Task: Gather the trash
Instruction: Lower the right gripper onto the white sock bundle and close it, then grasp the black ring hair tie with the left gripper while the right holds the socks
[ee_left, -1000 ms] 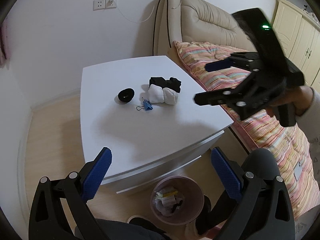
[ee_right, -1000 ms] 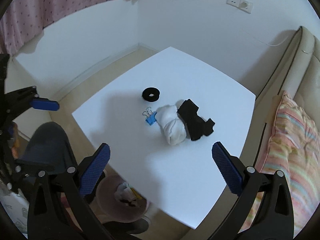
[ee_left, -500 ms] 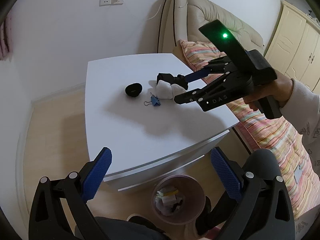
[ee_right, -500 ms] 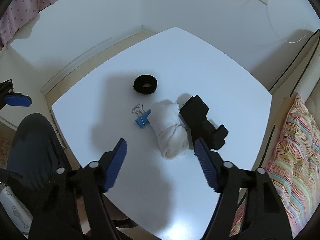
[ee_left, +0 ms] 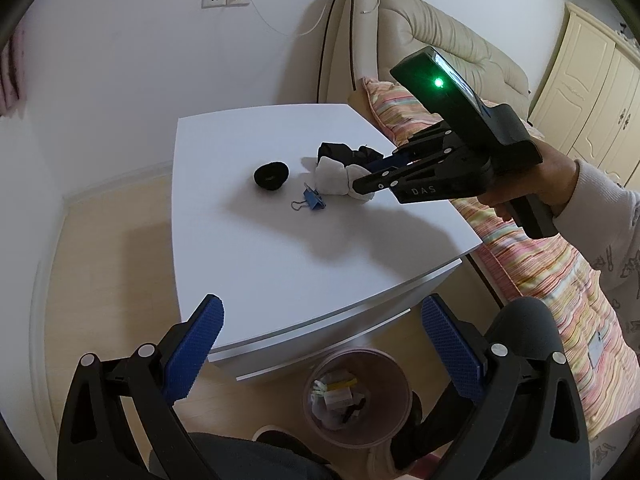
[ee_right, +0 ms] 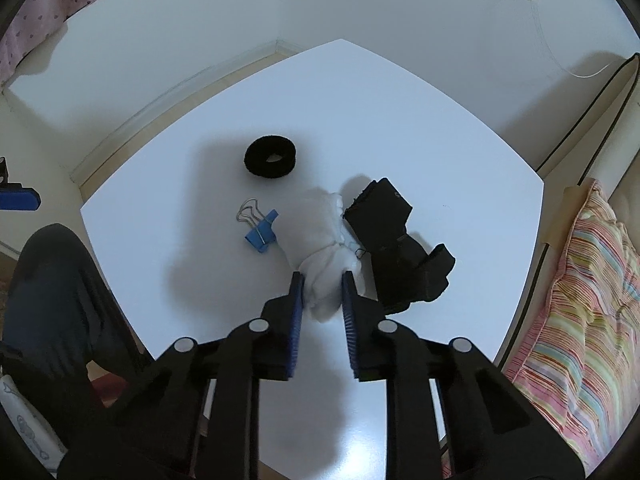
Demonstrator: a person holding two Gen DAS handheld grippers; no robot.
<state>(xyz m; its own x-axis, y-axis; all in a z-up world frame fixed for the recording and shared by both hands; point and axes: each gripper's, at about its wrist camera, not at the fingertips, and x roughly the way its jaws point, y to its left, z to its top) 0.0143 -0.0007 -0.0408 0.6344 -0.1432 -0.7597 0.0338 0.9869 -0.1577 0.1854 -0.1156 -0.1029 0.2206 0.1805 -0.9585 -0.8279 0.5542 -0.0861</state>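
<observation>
On the white table [ee_right: 400, 120] lies a white rolled cloth [ee_right: 320, 232], touching a black cloth [ee_right: 392, 240] on its right. My right gripper [ee_right: 322, 280] points down at the white roll's near end. Its jaws are closing, with the roll pinched between the blue pads. The left wrist view shows that gripper [ee_left: 360, 184] on the white roll [ee_left: 334, 178]. A black fabric ring [ee_right: 271, 157] and a blue binder clip [ee_right: 260, 232] lie beside it. My left gripper [ee_left: 322, 308] hangs open and empty above the pink trash bin [ee_left: 396, 364].
The bin stands on the floor at the table's front edge and holds several scraps. A beige sofa [ee_left: 420, 48] with a striped blanket [ee_left: 540, 272] runs along the table's right side. The person's dark knee [ee_left: 520, 324] is close to the bin.
The right gripper came down over the table onto the white roll, and its jaws narrowed from wide open to pinching it. The left gripper stayed where it was.
</observation>
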